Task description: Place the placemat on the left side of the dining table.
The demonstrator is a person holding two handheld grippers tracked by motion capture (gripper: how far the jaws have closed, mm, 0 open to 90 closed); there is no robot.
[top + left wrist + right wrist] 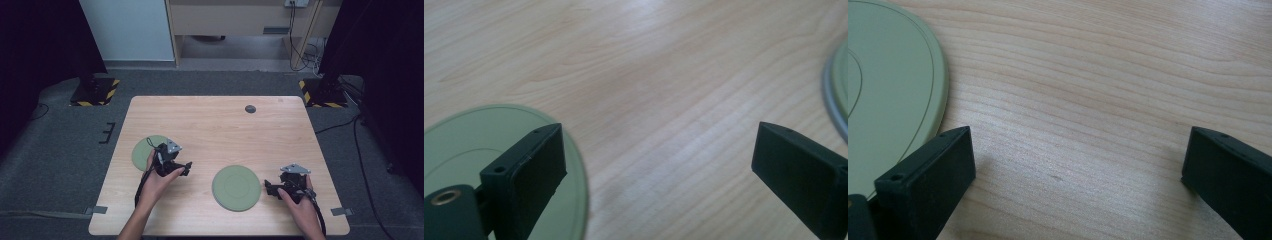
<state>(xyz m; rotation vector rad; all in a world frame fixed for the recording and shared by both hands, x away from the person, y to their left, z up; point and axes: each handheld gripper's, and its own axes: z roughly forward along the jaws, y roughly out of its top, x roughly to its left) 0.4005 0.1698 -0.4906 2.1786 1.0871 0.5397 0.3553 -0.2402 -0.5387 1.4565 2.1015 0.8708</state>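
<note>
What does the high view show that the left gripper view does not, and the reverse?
High view alone: the whole table, both hands, the right gripper, a small dark disc, and the floor and furniture beyond. Left gripper view alone: the left gripper seen close, jaws wide apart over bare wood, holding nothing. Shared: the two green plates, the near one and the far one, plus the tabletop.

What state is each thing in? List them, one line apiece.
Left tongs: open, empty, one jaw over the smaller plate's edge.
Right tongs: open, empty, beside the larger plate.
Smaller green plate: flat on the table, empty, partly under the left hand.
Larger green plate: flat on the table, empty, untouched.
Dark round disc: lying flat near the table's far edge.
</note>
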